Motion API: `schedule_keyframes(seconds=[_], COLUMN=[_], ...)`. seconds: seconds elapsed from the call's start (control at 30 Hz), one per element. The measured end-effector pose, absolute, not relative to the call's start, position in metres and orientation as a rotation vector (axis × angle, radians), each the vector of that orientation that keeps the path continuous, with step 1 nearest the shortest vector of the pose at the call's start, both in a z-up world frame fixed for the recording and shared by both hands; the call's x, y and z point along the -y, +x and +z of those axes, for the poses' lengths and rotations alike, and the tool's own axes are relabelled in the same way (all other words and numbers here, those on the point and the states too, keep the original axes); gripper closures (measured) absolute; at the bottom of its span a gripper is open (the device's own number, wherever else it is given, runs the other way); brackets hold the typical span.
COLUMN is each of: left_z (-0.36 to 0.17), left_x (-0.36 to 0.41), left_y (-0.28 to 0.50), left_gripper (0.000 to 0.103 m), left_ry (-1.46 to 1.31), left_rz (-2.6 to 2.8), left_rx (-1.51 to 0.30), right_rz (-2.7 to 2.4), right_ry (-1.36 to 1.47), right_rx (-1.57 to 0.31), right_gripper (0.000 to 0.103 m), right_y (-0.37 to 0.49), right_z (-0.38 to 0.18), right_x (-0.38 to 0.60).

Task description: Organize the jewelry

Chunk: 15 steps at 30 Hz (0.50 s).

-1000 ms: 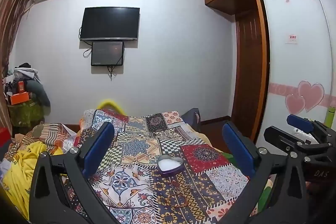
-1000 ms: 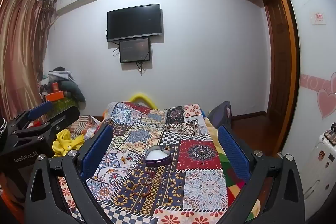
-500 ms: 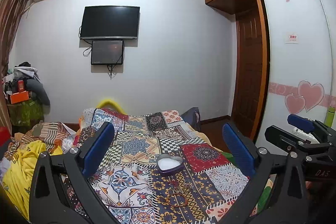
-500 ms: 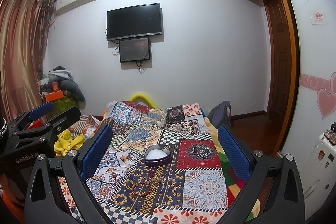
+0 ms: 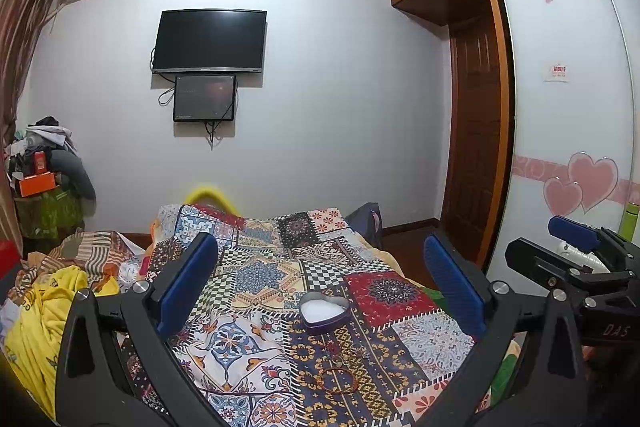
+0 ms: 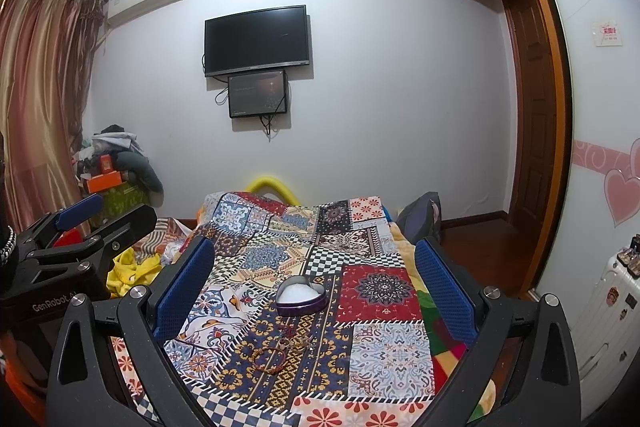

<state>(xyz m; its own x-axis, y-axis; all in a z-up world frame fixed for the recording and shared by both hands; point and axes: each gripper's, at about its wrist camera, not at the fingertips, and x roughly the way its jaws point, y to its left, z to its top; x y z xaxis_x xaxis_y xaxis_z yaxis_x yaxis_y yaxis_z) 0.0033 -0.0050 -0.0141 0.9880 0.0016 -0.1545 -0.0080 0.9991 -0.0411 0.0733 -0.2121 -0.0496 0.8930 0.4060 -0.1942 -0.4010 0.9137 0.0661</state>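
A heart-shaped purple tin [image 5: 324, 311] with a white lining lies open on the patchwork bedspread [image 5: 256, 279]; it also shows in the right wrist view [image 6: 301, 295]. In front of it lie a red-brown braided bracelet [image 5: 338, 380], which also shows in the right wrist view [image 6: 270, 359], and small chain pieces [image 5: 344, 351] [image 6: 294, 339]. My left gripper [image 5: 320, 291] is open and empty above the bed. My right gripper [image 6: 314, 287] is open and empty, beside the left one.
The bed's right edge drops to a wooden floor [image 6: 472, 239] by a wardrobe [image 6: 600, 107]. Yellow and striped clothes [image 5: 52, 307] are heaped left of the bed. A white suitcase [image 6: 608, 311] stands at the right. A dark bag [image 6: 424, 215] sits at the bed's far corner.
Both grippers have shifted only slightly; the view has drifted a little. Nothing was taken or let go.
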Motion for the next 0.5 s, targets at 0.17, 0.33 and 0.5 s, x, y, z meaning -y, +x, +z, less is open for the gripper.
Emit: schedule_keyframes(seconds=[0.17,0.33,0.5], left_z=[-0.0111,-0.0114,-0.0107], left_x=[0.0046,0.0043,0.0033], left_y=[0.0076,0.0088,0.0092], left_gripper=[0.0,0.0,0.0], left_ry=[-0.041,-0.043,-0.046], left_rz=[0.005,0.006,0.005], left_rx=[-0.158,-0.161,-0.165], right_rz=[0.418,0.419,0.418], right_ry=[0.024,0.023,0.023], right_rx=[-0.209,-0.21,-0.21], right_gripper=[0.003,0.003,0.003], right_y=[0.0737,0.0741,0.0741], right_z=[-0.0502,-0.0501,-0.0504], right_x=[0.2105,0.2107,0.2116])
